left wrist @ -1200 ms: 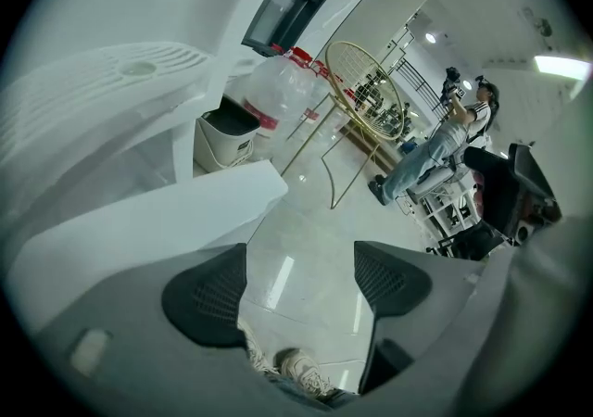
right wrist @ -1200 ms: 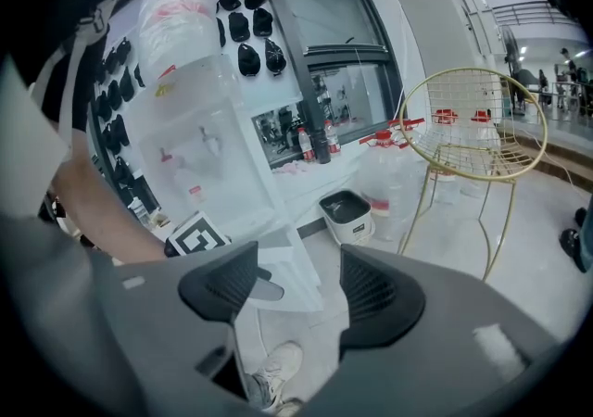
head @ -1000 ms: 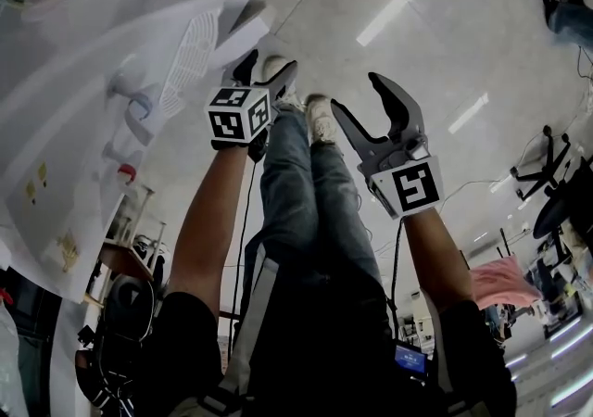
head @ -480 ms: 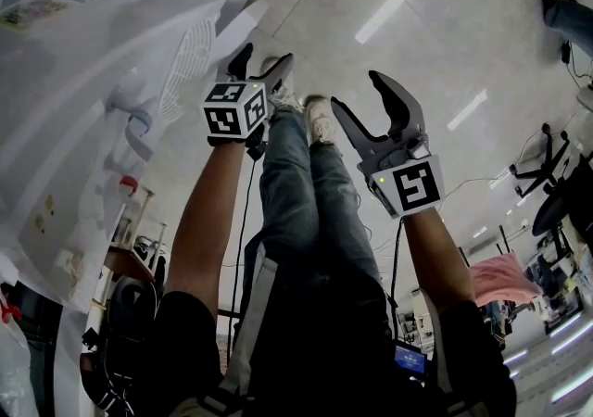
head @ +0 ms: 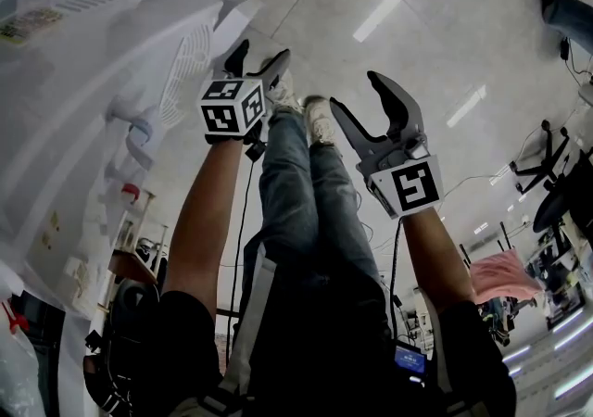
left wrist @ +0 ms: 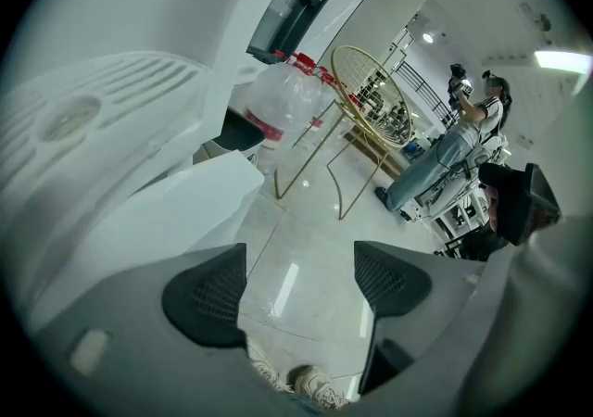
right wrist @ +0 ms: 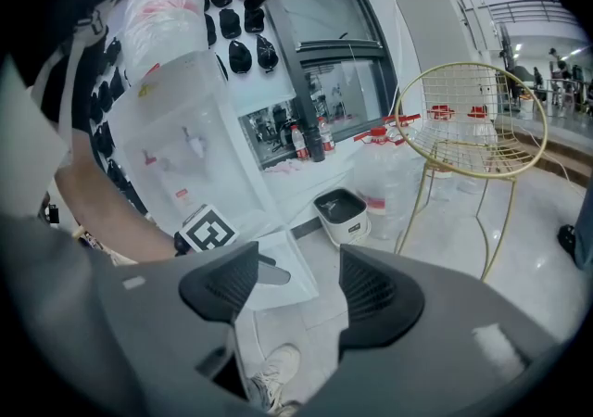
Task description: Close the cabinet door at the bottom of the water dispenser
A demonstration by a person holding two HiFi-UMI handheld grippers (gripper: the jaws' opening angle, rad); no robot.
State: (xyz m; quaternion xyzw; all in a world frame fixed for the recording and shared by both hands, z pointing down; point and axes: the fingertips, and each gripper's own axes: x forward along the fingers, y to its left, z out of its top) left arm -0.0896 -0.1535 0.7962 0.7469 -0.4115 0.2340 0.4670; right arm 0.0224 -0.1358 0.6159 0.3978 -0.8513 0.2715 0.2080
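The white water dispenser fills the left of the head view; the right gripper view shows its taps and front. Its bottom cabinet door stands open, swung out over the floor, and shows as a white panel in the left gripper view. My left gripper hovers open just beside the door's outer edge; I cannot tell whether it touches. Further right my right gripper hangs open over the floor. Nothing sits between either pair of jaws.
A gold wire chair and several water bottles stand past the dispenser, with a small dark-topped bin near its base. My own shoes are on the shiny tiled floor. A person stands far off.
My left gripper has drifted slightly up and left in the head view, closer to the dispenser's base. The right gripper has stayed where it was. Both stay open.
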